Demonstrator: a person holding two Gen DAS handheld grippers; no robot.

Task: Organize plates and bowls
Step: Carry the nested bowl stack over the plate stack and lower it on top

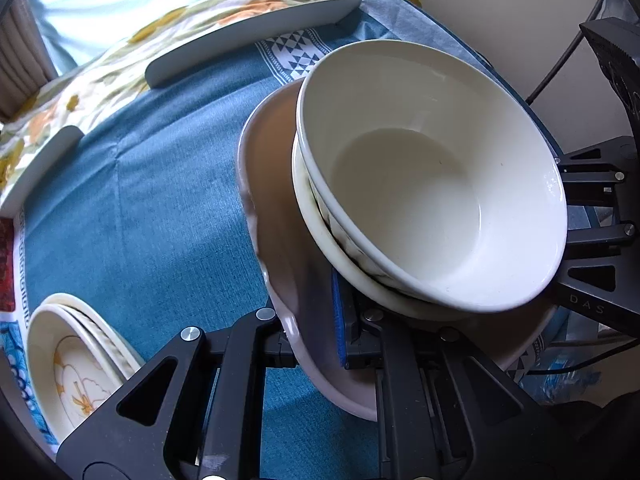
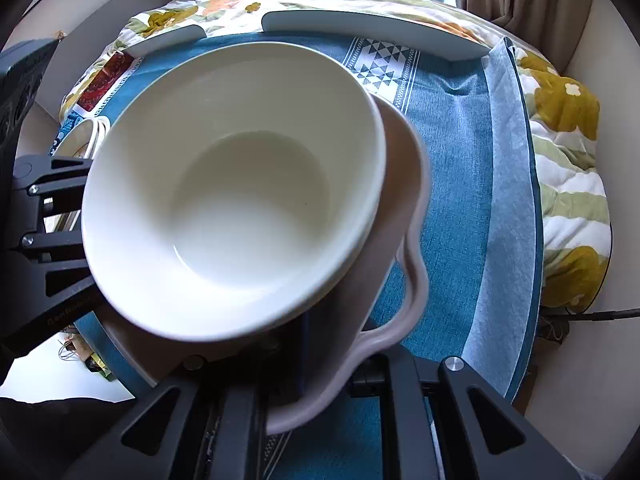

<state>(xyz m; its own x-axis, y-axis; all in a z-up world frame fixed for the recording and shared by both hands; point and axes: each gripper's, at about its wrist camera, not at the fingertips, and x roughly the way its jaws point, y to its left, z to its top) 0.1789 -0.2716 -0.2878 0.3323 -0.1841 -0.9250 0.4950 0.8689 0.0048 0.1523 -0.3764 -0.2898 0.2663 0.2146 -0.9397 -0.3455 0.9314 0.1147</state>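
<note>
A pinkish-grey plate (image 1: 276, 208) with a wavy rim carries two nested white bowls (image 1: 420, 184). My left gripper (image 1: 312, 336) is shut on the plate's near rim, with the blue pad (image 1: 339, 320) pressed on its inner face. Across the stack, my right gripper (image 1: 568, 216) reaches the opposite rim. In the right wrist view the top bowl (image 2: 240, 200) fills the middle. There my right gripper (image 2: 332, 372) is shut on the plate (image 2: 404, 208) at its rim, and the left gripper (image 2: 76, 220) shows at the left. The bowls hide the plate's centre.
A stack of small flower-patterned plates (image 1: 80, 360) lies on the blue tablecloth (image 1: 140, 200) to the left, also as the small plates (image 2: 88, 132). Pale curved rails (image 1: 256, 36) border the cloth at the back. A floral quilt (image 2: 568, 160) hangs at the table's edge.
</note>
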